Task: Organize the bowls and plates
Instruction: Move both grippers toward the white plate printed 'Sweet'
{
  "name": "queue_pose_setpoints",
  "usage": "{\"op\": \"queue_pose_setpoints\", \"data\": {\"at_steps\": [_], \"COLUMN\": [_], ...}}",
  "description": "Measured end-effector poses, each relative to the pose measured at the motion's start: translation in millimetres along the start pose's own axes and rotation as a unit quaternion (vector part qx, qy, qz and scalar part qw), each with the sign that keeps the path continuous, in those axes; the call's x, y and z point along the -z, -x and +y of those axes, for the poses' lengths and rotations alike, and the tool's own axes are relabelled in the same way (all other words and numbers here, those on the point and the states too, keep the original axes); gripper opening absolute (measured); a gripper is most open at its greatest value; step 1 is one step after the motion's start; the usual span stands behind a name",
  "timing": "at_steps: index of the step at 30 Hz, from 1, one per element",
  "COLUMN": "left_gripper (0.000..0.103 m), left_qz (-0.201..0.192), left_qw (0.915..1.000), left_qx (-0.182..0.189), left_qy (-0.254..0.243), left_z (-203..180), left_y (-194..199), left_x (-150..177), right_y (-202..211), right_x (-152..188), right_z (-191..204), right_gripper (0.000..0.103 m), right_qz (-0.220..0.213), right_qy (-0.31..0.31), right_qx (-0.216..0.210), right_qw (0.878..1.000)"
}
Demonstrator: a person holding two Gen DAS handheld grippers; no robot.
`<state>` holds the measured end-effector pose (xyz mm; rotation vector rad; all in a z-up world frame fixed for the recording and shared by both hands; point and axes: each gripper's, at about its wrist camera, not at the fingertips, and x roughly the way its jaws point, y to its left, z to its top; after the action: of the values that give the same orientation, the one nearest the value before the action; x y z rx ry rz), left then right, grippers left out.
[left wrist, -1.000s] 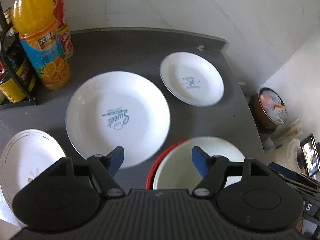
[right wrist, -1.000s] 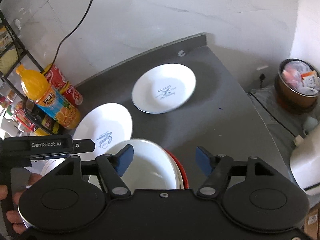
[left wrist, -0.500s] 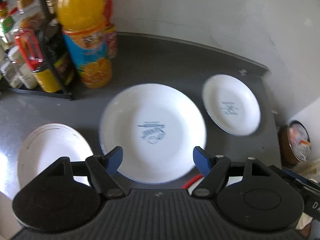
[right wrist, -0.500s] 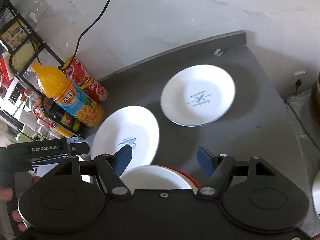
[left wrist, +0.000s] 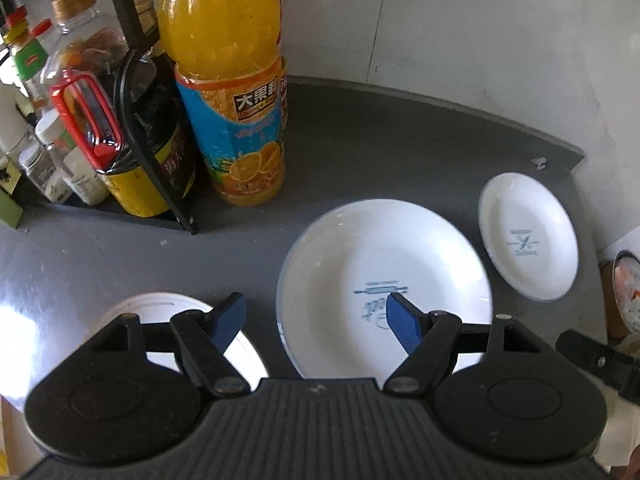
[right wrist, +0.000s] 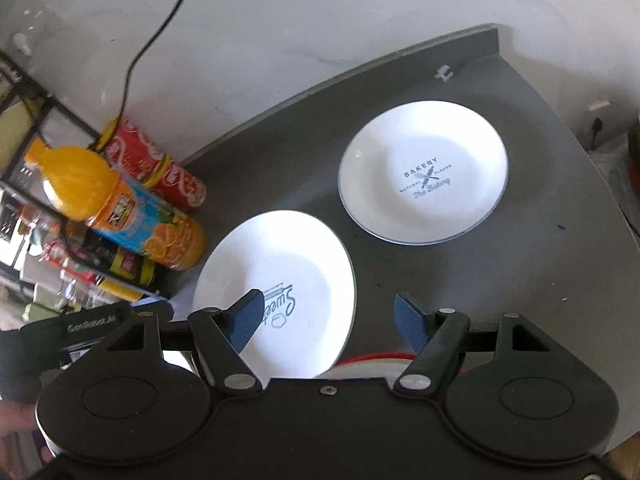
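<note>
A large white "Sweet" plate (left wrist: 384, 280) (right wrist: 280, 272) lies mid-counter. A smaller white "Bakery" plate (left wrist: 528, 236) (right wrist: 424, 172) lies to its right, near the back corner. A third white plate (left wrist: 160, 308) lies at the front left, partly hidden by my left gripper. A white bowl in a red one (right wrist: 372, 364) peeks out under my right gripper. My left gripper (left wrist: 316, 320) is open and empty above the large plate's left edge. My right gripper (right wrist: 332, 320) is open and empty above that plate's right edge.
An orange juice bottle (left wrist: 228, 92) (right wrist: 120, 208) stands at the back left beside a black wire rack (left wrist: 132, 120) of jars and bottles. Red cans (right wrist: 160, 168) stand behind it. The dark counter (left wrist: 400, 152) ends at a white wall and drops off at right.
Both grippers have swung left and pulled back. The bowls have slid almost out of both views, and the rack and bottle now loom large in the left view. Both jaws stay open.
</note>
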<state>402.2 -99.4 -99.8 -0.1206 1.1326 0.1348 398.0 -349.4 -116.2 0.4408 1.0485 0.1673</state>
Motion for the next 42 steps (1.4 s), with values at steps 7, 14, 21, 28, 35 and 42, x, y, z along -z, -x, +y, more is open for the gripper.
{"op": "queue_pose_setpoints", "data": {"at_steps": [7, 14, 21, 28, 35, 42], "left_gripper": [0.076, 0.073, 0.068, 0.062, 0.048, 0.034], "left_qz": [0.02, 0.043, 0.055, 0.069, 0.08, 0.077], "left_qw": [0.9995, 0.9978, 0.9968, 0.9963, 0.9956, 0.9952], "left_qx": [0.021, 0.04, 0.048, 0.047, 0.05, 0.06], "left_qy": [-0.016, -0.031, -0.033, -0.02, -0.003, 0.003], "left_z": [20.2, 32.2, 38.2, 47.4, 52.3, 50.7], "left_y": [-23.5, -52.6, -75.5, -95.1, -105.7, -114.4], "left_x": [-11.7, -16.7, -19.8, -19.1, -14.8, -11.5], "right_y": [-23.0, -43.4, -62.7, -78.5, -92.4, -108.1], "right_x": [-1.7, -7.4, -9.1, -7.3, -6.3, -6.5], "right_z": [9.0, 14.2, 13.8, 11.5, 9.2, 7.4], "right_gripper": [0.071, 0.069, 0.062, 0.06, 0.05, 0.044], "right_qz": [0.014, 0.032, 0.055, 0.072, 0.088, 0.106], "right_qy": [-0.012, -0.016, -0.024, -0.031, -0.038, -0.043], "right_qx": [0.036, 0.06, 0.076, 0.081, 0.084, 0.089], "right_qw": [0.999, 0.998, 0.995, 0.994, 0.992, 0.989]}}
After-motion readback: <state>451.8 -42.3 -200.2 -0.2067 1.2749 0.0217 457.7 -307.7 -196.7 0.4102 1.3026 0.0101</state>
